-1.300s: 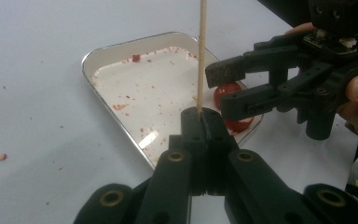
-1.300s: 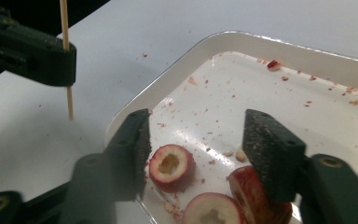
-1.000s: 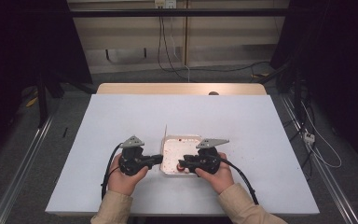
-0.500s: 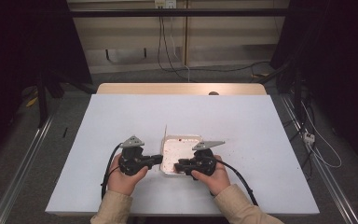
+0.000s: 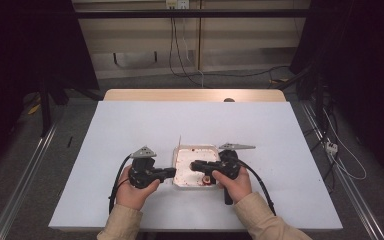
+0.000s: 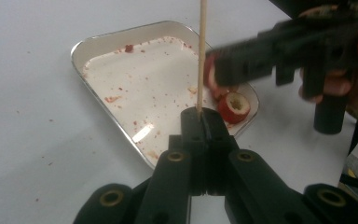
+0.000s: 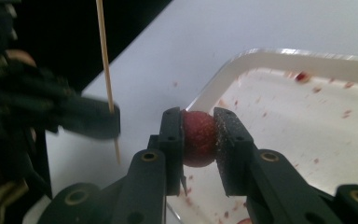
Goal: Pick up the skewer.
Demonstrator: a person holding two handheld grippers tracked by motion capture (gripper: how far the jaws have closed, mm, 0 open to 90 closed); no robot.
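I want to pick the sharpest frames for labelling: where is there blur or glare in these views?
Left gripper view: the right hand-held gripper is motion-blurred, the skewer sharp, a glare spot on the tray. Right gripper view: the left hand-held gripper is soft, the red fruit crisp. High view: evenly lit, dark surroundings.

The tray [image 6: 100,46] looks like glossy metal, the skewer [image 6: 202,51] pale matt wood, and the red fruit [image 7: 199,137] seems rough-skinned; the table [image 5: 130,125] is matt white.
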